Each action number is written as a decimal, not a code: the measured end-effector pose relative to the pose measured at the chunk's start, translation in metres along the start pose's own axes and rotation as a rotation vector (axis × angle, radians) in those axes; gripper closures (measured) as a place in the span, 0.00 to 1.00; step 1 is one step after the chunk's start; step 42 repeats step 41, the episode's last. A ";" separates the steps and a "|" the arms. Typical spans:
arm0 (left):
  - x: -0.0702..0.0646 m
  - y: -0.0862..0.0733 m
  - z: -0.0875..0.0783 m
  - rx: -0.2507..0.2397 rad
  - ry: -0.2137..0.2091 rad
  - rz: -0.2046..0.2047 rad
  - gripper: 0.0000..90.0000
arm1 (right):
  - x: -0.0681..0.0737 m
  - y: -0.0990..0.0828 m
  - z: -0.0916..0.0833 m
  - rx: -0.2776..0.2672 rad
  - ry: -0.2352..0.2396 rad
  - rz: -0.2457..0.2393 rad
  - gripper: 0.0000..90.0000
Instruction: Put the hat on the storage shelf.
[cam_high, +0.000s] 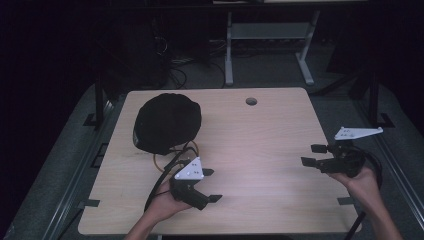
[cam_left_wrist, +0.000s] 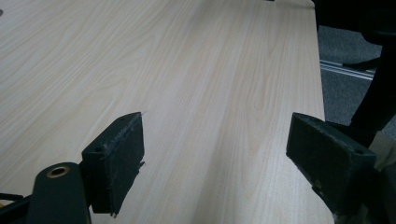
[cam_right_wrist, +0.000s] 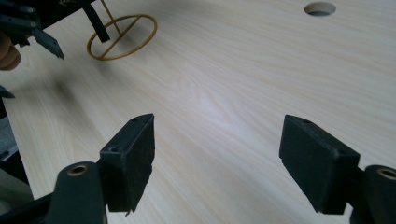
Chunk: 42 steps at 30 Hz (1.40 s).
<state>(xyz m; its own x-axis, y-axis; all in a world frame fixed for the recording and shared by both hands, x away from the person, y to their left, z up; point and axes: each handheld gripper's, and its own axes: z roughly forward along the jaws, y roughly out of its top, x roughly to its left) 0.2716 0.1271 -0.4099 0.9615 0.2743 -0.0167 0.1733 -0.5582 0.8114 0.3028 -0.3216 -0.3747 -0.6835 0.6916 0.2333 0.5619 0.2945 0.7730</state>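
Both pairs of jaws stand wide with nothing between them but bare tabletop. The left gripper sits low over the near left part of the table, held in the left hand, jaws pointing toward the table's right side; in the left gripper view its pads frame plain wood running out to the table's far edge. The right gripper is held in the right hand at the table's right edge, jaws pointing left across the top; in the right gripper view its pads hover over open wood, with the round hole far ahead. Well apart from both grippers, at the far left of the table, lies a black hat, with a yellow wire ring just beside its near edge; the left gripper's cable runs past the ring
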 end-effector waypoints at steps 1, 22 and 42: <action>0.000 0.000 0.000 0.000 0.000 -0.001 0.21 | 0.000 -0.003 -0.001 0.003 -0.002 0.005 0.29; 0.000 -0.003 0.000 0.008 -0.001 -0.009 0.21 | -0.002 -0.068 -0.003 -0.011 -0.028 0.088 0.29; 0.000 -0.003 0.003 0.003 -0.015 -0.017 0.21 | 0.043 -0.100 0.004 -0.054 -0.128 0.030 0.26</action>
